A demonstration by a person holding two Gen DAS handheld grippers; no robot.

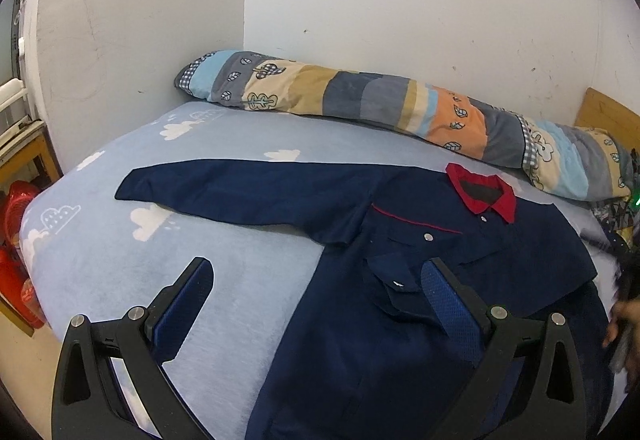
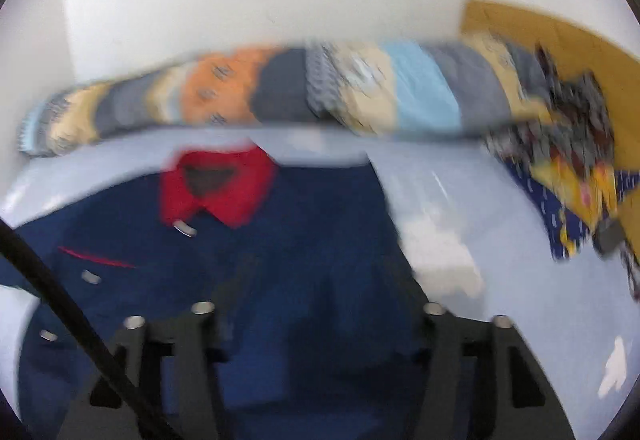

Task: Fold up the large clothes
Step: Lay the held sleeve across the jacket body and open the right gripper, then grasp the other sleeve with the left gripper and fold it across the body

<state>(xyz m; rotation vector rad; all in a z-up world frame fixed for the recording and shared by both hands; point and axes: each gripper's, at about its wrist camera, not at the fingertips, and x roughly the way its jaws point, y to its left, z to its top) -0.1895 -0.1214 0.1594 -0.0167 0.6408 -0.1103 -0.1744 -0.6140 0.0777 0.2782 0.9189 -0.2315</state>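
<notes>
left wrist: jacket [image 1: 400, 280] under open left hand-held gripper [image 1: 320, 272].

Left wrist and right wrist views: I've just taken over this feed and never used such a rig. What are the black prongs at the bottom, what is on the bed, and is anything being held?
There is no robot arm here: a person holds a two-finger gripper in each hand, and each gripper carries a fisheye camera looking forward along its fingers. The black prongs are those fingers.

In the left wrist view, the left gripper has its jaws wide open and holds nothing. Beyond it a navy jacket with a red collar lies front-up on the light blue cloud-print sheet, one sleeve stretched out flat. A long patchwork bolster lies against the wall.

The right wrist view is motion-blurred. It shows the same jacket from the other side; the right gripper looks open and empty above the fabric. A patterned cloth lies at the right.
</notes>
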